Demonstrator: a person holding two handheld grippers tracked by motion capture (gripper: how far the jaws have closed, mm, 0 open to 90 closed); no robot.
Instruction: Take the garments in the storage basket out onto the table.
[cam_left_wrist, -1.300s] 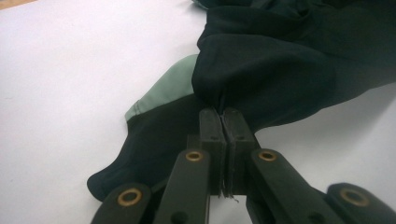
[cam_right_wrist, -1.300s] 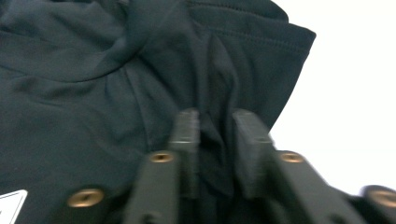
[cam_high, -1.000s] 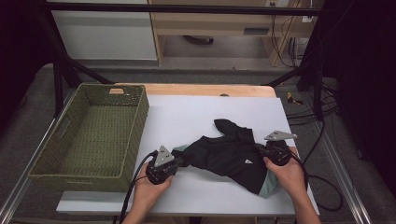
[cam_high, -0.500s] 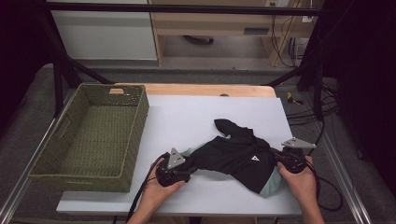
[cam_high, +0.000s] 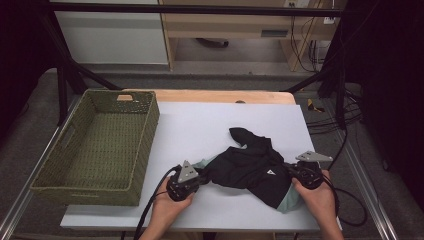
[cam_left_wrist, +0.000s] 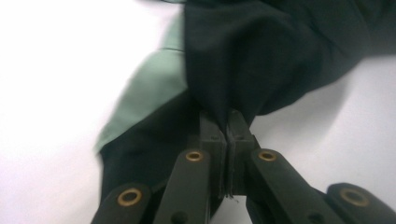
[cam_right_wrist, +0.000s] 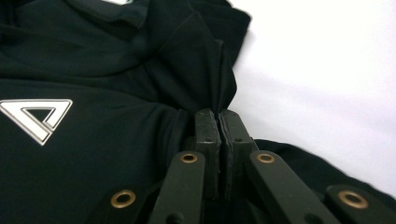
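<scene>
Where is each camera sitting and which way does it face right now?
High view: above the person's side, looking forward and down on the table, basket and shirt; both hands show, with the left gripper and right gripper.
Left gripper view: rides the left gripper, jaws shut on the shirt.
Right gripper view: rides the right gripper, jaws shut on the shirt.
Shared: the shirt.

A lab or test room is shown. A white table (cam_high: 200, 125) is set inside a black metal frame (cam_high: 65, 80), and dark curtains are hung at the sides. Many cables (cam_high: 345, 115) are seen on the grey floor (cam_high: 30, 125). Plain wooden furniture (cam_high: 225, 30) is placed at the back.
</scene>
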